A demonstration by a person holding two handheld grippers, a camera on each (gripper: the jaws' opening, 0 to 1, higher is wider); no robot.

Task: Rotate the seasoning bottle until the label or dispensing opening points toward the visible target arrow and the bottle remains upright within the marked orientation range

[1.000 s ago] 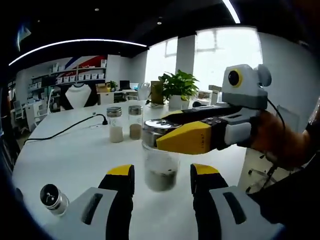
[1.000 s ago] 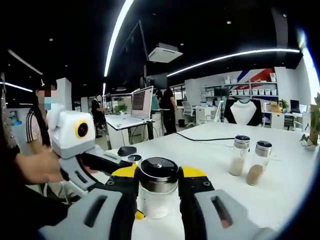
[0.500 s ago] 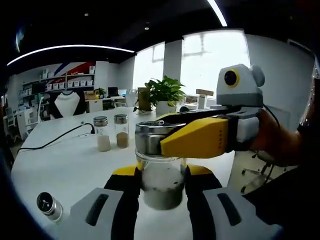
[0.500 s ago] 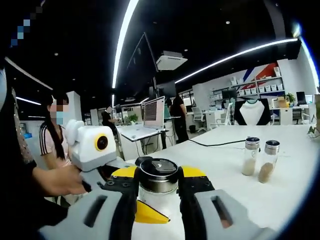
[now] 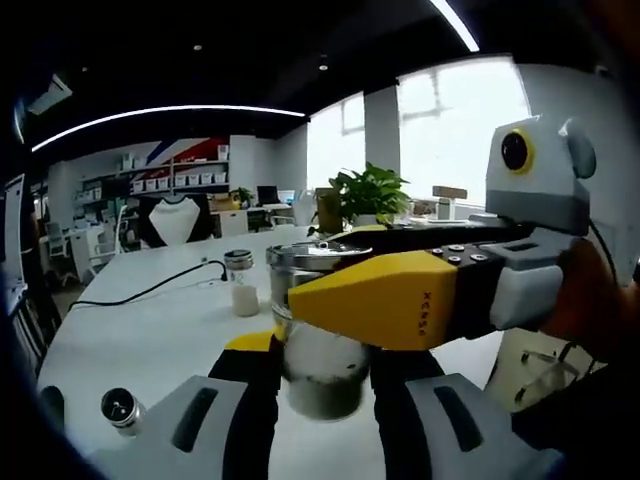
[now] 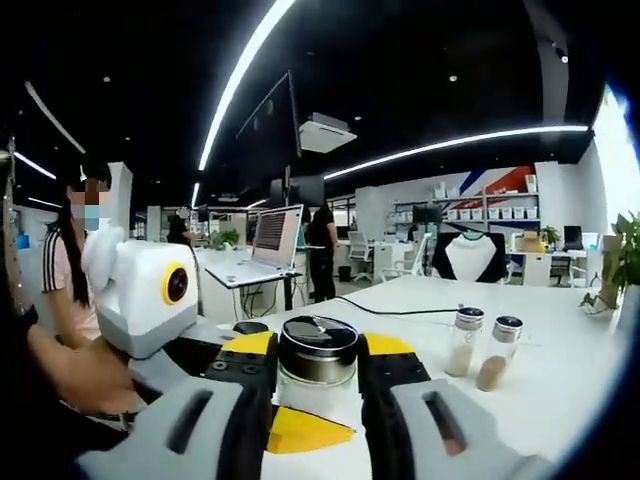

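You've got the seasoning bottle (image 5: 322,365) upright, left gripper (image 5: 322,372) jaws pinching its glass body, right gripper (image 6: 316,362) jaws clamping the lid.

The seasoning bottle (image 6: 318,375) is clear glass under a shiny metal cap. Both the left gripper (image 5: 322,375) and the right gripper (image 6: 316,385) look like matt plastic, grey and yellow. The surface (image 5: 150,325) is smooth, faintly glossy white.

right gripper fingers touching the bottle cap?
Touching. In the right gripper view, both fingers press against the sides of the seasoning bottle at its metal cap, no gap.
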